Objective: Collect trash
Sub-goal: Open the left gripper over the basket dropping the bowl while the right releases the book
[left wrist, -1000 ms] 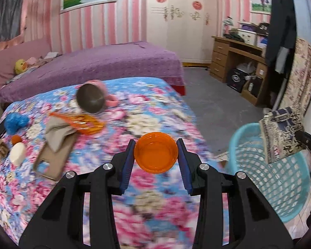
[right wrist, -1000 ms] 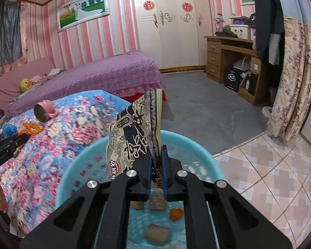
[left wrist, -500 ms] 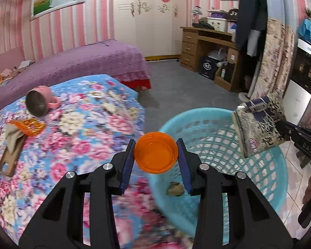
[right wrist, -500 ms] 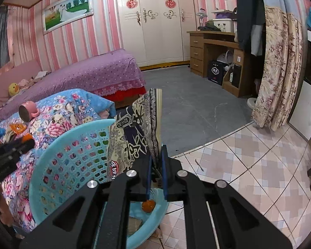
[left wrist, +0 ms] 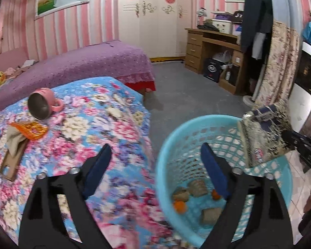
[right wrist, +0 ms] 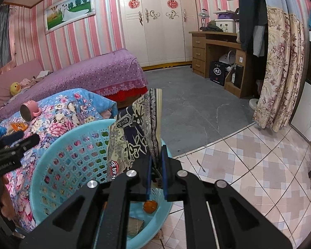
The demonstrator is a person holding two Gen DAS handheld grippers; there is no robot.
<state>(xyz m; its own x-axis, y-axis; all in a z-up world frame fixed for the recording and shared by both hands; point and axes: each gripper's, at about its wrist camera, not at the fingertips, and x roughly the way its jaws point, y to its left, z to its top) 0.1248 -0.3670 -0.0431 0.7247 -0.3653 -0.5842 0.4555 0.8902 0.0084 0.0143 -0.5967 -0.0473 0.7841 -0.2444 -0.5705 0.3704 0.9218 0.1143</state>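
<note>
One blue basket (left wrist: 199, 128) beside the bed, holding three brownish lumps (left wrist: 197, 185) and two small orange pieces (left wrist: 180, 206) (a third may hide behind the gripper finger; cannot tell). One patterned packet (right wrist: 132, 132) over the rim. On the floral bedspread (left wrist: 105, 124): one pink mug (left wrist: 44, 106), one orange wrapper (left wrist: 30, 130), one grey rag (left wrist: 13, 141), one brown card (left wrist: 11, 161); two grippers in view, left gripper (left wrist: 155, 168), right gripper (right wrist: 155, 176).
</note>
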